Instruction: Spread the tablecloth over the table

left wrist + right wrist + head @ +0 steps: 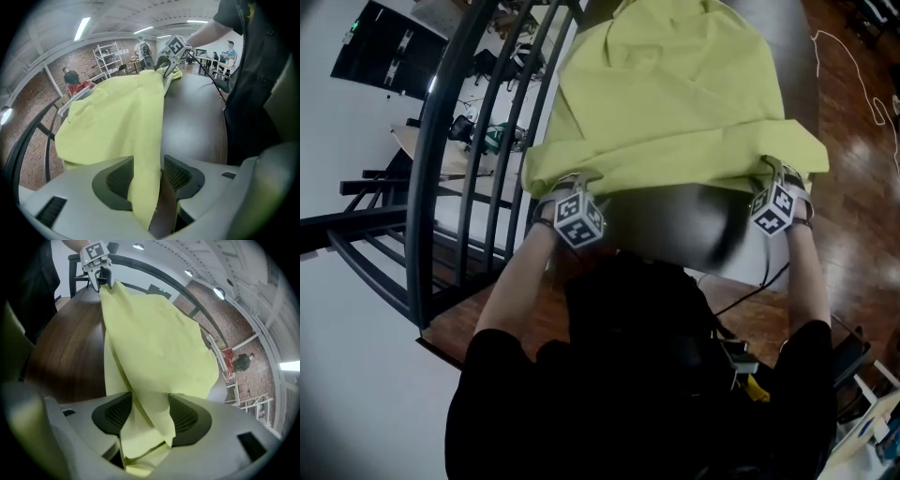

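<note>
A yellow-green tablecloth lies bunched over the far part of a dark round table, its near edge pulled toward me. My left gripper holds that edge's left corner and my right gripper its right corner. In the left gripper view the tablecloth runs in a taut strip from between the left gripper's jaws to the right gripper across the table. In the right gripper view a folded wad of tablecloth fills the right gripper's jaws, with the left gripper far off.
A curved black metal railing stands close at the table's left. Wooden floor with a white cable lies to the right. My dark-clothed body presses against the near table edge. Shelving and people stand far behind.
</note>
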